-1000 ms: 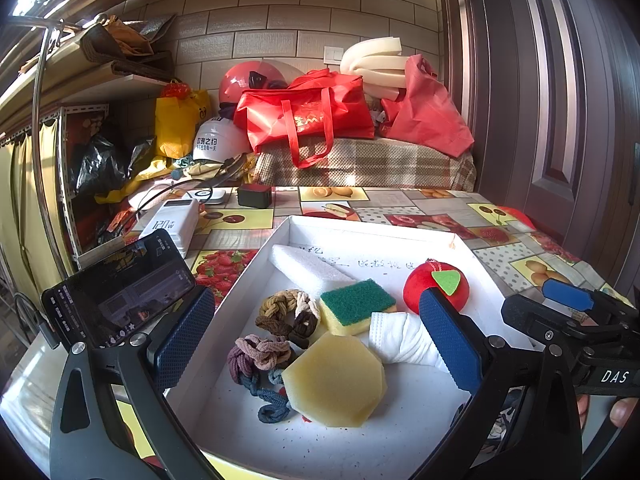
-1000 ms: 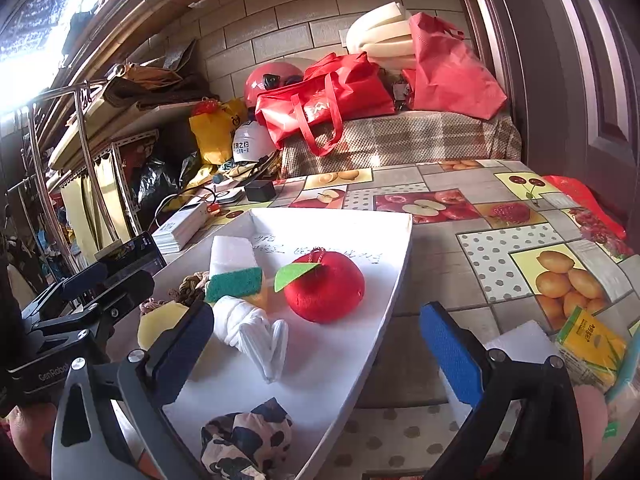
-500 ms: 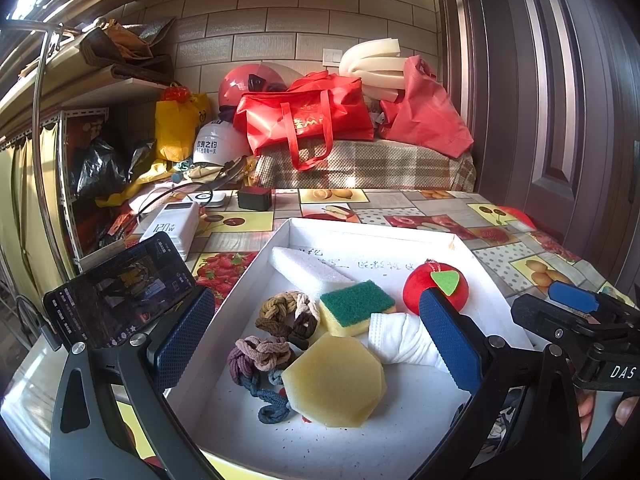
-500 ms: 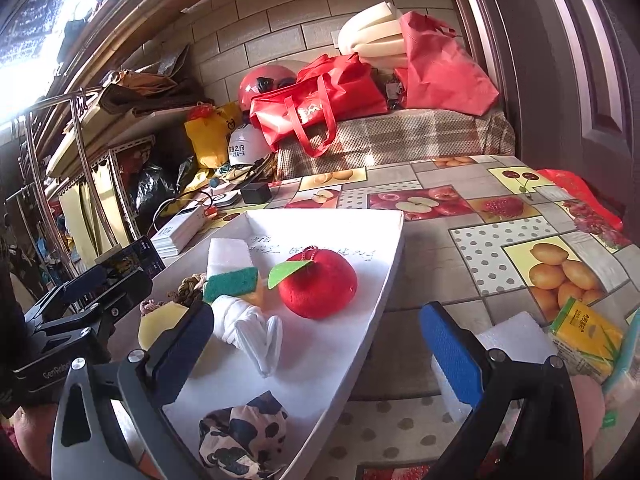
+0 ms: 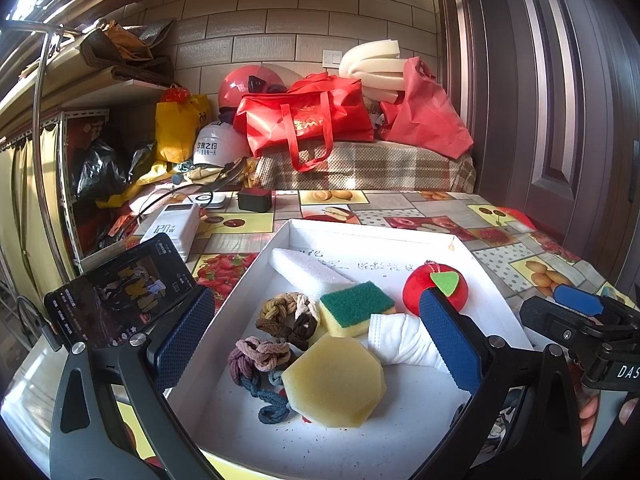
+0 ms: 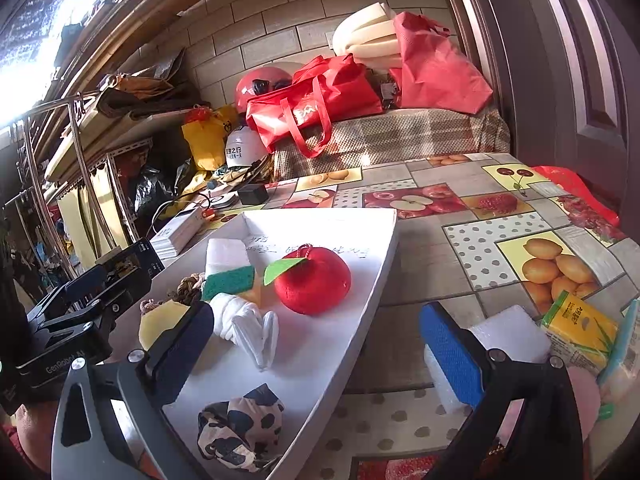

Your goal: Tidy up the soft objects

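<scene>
A white tray [image 5: 400, 436] holds soft things: a yellow octagonal sponge [image 5: 335, 381], a green-and-yellow sponge [image 5: 356, 307], a red plush apple [image 5: 436, 286], a folded white cloth [image 5: 400, 338], braided hair ties [image 5: 288, 316], a white foam block [image 5: 304, 270]. My left gripper [image 5: 316, 338] is open and empty above the tray. My right gripper [image 6: 320, 344] is open and empty over the tray's right rim [image 6: 374, 300]. In the right wrist view a cow-print scrunchie [image 6: 240, 428] lies at the tray's near end, with the apple [image 6: 314, 286] and cloth [image 6: 248, 326] beyond.
A white foam block [image 6: 504, 340], a yellow tissue pack [image 6: 580, 328] and a pink item [image 6: 584, 396] lie on the fruit-print tablecloth [image 6: 472, 240] right of the tray. A phone [image 5: 116, 300] and power bank [image 5: 172, 228] sit left. Red bags [image 5: 308, 120] stand at the back.
Both grippers have stayed open and empty. The right wrist view has shifted slightly, bringing the foam block and tissue pack closer. Nothing in the tray has moved.
</scene>
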`<state>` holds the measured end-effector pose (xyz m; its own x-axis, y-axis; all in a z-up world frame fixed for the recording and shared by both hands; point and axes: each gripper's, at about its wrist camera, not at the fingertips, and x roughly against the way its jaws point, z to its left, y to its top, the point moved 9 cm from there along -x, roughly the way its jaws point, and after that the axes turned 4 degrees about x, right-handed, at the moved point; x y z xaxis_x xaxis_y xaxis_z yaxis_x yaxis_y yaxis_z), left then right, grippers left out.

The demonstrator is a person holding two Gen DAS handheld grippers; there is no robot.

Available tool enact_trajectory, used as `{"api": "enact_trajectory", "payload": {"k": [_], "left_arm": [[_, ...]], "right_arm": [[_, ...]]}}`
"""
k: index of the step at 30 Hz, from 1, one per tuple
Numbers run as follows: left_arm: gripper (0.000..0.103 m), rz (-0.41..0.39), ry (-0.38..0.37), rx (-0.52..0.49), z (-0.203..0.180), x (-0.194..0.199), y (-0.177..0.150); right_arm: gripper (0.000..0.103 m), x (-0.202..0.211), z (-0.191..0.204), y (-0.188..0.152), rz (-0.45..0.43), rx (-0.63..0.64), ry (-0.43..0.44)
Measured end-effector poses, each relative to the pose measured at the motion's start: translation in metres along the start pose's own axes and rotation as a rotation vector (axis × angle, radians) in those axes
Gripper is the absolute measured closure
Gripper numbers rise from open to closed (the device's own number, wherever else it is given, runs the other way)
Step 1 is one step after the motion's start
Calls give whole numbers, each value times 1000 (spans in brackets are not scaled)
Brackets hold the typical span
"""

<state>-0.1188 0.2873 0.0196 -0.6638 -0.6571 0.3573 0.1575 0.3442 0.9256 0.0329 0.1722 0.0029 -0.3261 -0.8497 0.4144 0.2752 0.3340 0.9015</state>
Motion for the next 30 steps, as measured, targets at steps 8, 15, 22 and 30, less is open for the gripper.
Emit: {"api": "enact_trajectory", "payload": {"k": [8, 15, 22, 30], "left_arm": [[0, -30, 11, -25, -3, 5, 6], [0, -38, -4, -69, -12, 7, 7], [0, -41, -23, -81, -18, 6, 7], [0, -47, -74, -93, -29, 13, 2]], "right_arm": [[0, 8, -1, -9, 37, 20, 9], [0, 44, -22, -14, -8, 26, -20], [0, 99, -65, -4, -169, 38, -174], [0, 155, -169, -2, -258, -129, -437]]}}
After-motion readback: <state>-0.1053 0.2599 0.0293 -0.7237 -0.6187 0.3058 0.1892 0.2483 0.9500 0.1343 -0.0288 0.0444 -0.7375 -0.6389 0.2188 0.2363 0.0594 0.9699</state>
